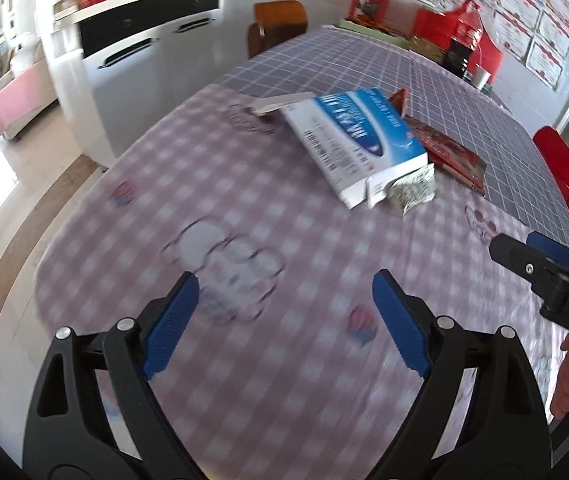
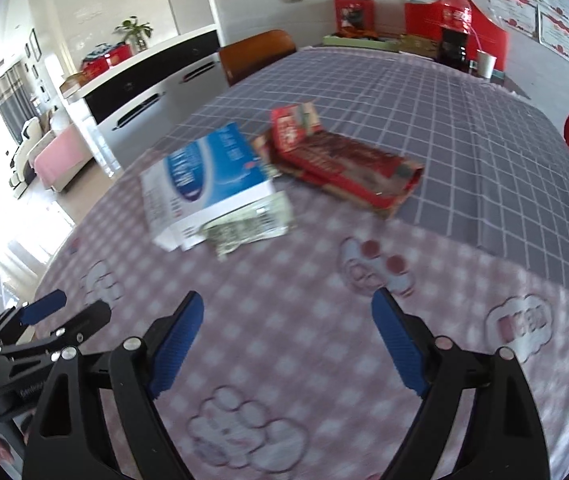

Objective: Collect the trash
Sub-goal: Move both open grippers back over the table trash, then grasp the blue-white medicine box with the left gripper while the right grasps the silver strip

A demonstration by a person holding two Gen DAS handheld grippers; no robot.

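A blue-and-white cardboard box [image 1: 356, 140] [image 2: 212, 176] lies with its flaps loose in the middle of the table. A crumpled silver-green wrapper [image 1: 412, 192] [image 2: 248, 228] pokes out at its near end. Beside and behind the box lies a flattened red carton [image 1: 452, 152] [image 2: 344, 164]. My left gripper [image 1: 284, 280] [image 2: 68, 312] hovers open over the pink checked cloth, short of the box, with nothing between its blue pads. To its right my right gripper [image 2: 288, 300] [image 1: 524, 246] is also open and empty, short of the wrapper.
The table [image 1: 164, 184] has a pink checked cloth near me and a grey grid cloth [image 2: 464, 128] farther off. Red boxes and a cup [image 2: 486, 64] stand at the far end. A brown chair [image 2: 256, 54], a red chair [image 1: 562, 168] and a white cabinet [image 1: 132, 52] surround it.
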